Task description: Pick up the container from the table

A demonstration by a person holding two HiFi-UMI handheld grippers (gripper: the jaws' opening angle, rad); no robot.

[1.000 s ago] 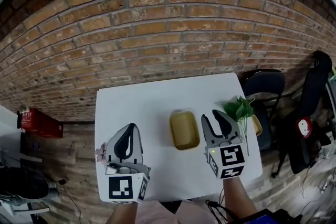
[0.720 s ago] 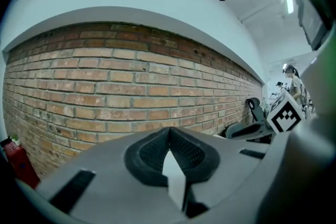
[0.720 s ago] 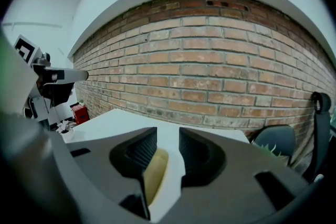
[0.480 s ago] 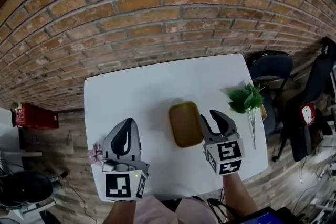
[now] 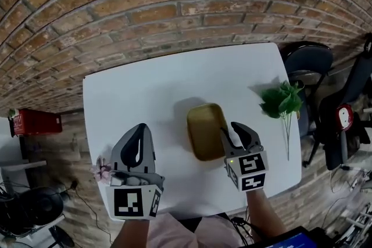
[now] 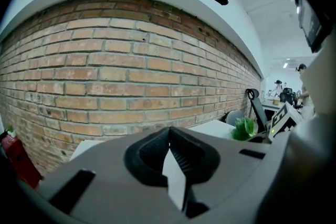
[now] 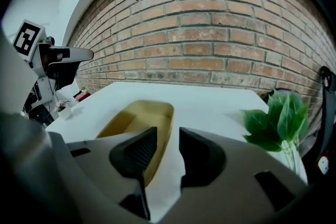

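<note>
A shallow mustard-yellow container [image 5: 204,129] lies empty on the white table [image 5: 151,96]. My right gripper [image 5: 237,132] is at its near right corner and open. In the right gripper view the container [image 7: 137,122] sits just ahead, its right rim in line with the gap of the gripper [image 7: 168,140]; nothing is between the pads. My left gripper [image 5: 138,128] hovers over the table's near left part, well left of the container. Its fingers [image 6: 169,139] meet, shut on nothing.
A green leafy sprig [image 5: 282,101] lies at the table's right edge, right of the right gripper. A tiny pink flower pot [image 5: 103,172] stands at the near left edge. A dark chair [image 5: 308,64] is beyond the right side. A brick wall [image 5: 174,3] rises behind.
Both grippers have sunk toward the table. The right one has tipped down and come up to the container's near right corner. Its jaws keep the same gap.
</note>
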